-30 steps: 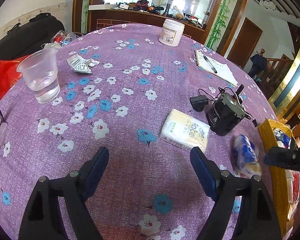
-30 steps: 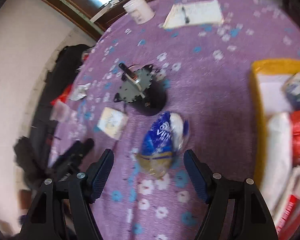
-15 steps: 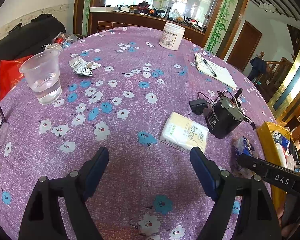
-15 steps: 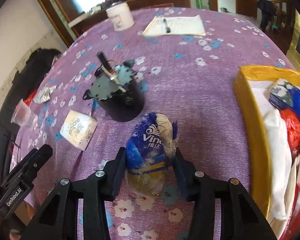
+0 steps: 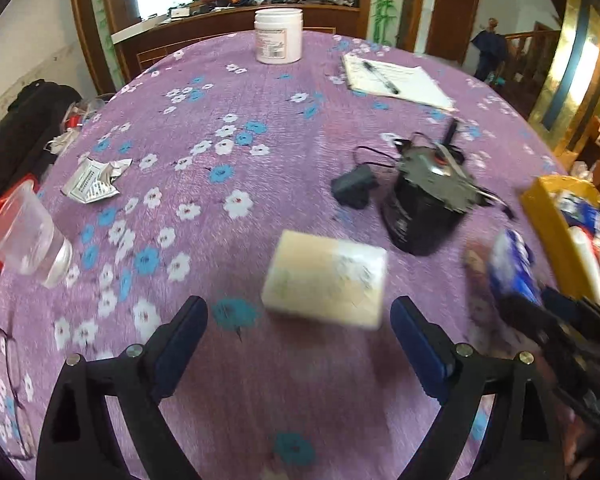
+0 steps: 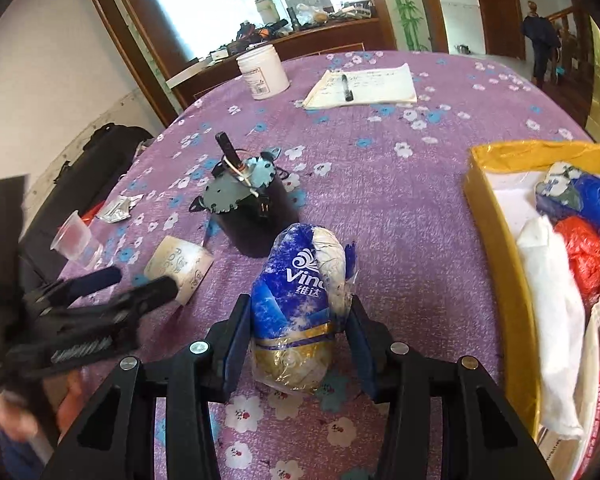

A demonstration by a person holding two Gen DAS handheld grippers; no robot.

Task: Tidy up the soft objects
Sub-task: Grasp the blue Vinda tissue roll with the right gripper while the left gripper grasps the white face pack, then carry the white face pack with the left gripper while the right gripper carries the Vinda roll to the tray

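Right hand-held gripper [image 6: 296, 330], wide a second ago, now clamps the blue tissue roll [image 6: 304, 304] — ready for the yellow box [image 6: 496, 248]; left hand-held gripper [image 5: 298, 332], jaws opening and empty, nears the tissue pack [image 5: 324, 280].

Round desk [image 5: 300, 92] under purple cloth with white and blue flowers. White jar [image 5: 278, 36] stood at far edge; notepad [image 5: 400, 80] with pen [image 5: 380, 77] lay to its right. Black motor unit [image 5: 428, 204] sat mid-desk, small black adapter [image 5: 352, 190] just beside it. Cream tissue pack [image 5: 326, 284] lay nearer. Clear plastic cup [image 5: 28, 236] and crumpled foil packet [image 5: 94, 180] lay toward left edge, glasses [image 5: 4, 360] at the near-left rim. Yellow box [image 6: 500, 248] sat at right edge. Blue-wrapped tissue roll [image 6: 304, 304] rested near it.
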